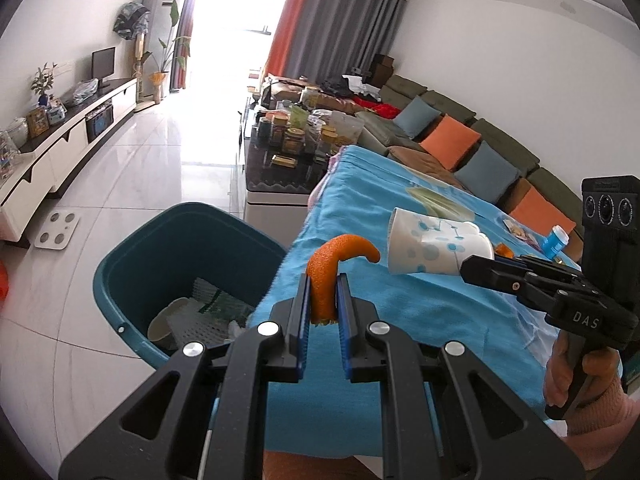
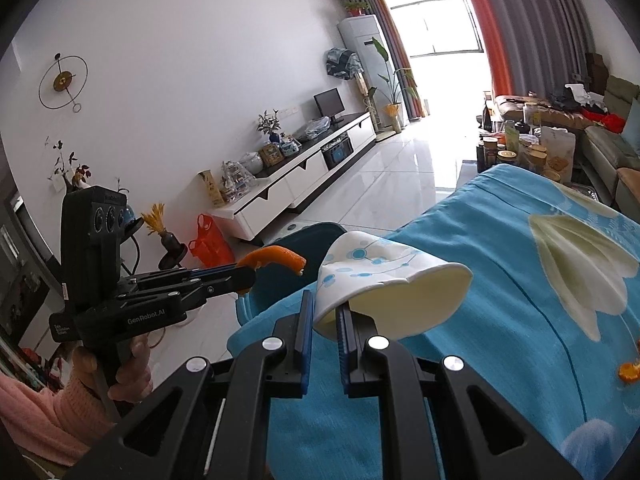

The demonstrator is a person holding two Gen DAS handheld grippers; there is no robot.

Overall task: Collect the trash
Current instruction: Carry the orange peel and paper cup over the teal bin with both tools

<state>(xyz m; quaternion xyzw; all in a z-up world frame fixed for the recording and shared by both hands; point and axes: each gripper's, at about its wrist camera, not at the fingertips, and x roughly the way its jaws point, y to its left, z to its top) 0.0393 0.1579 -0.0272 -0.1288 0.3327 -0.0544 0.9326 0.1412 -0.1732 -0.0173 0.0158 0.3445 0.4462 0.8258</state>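
Observation:
My left gripper point(image 1: 323, 298) is shut on a curled strip of orange peel point(image 1: 332, 264), held over the table's left edge beside a teal bin point(image 1: 132, 252). The bin holds a cup, plastic mesh and wrappers. My right gripper point(image 2: 324, 320) is shut on the rim of a crumpled white paper cup with blue dots point(image 2: 384, 280), held above the blue cloth. The cup point(image 1: 436, 250) and the right gripper point(image 1: 470, 270) also show in the left wrist view. The left gripper point(image 2: 248, 276) with the peel point(image 2: 280, 258) shows in the right wrist view, over the bin point(image 2: 316, 236).
The table is covered by a blue patterned cloth point(image 1: 400, 312). More orange peel point(image 2: 628, 372) lies on it at the right, with a blue bottle cap point(image 1: 556, 240) further back. A cluttered coffee table point(image 1: 288, 140), a sofa point(image 1: 480, 140) and a white TV cabinet point(image 1: 60, 152) stand around.

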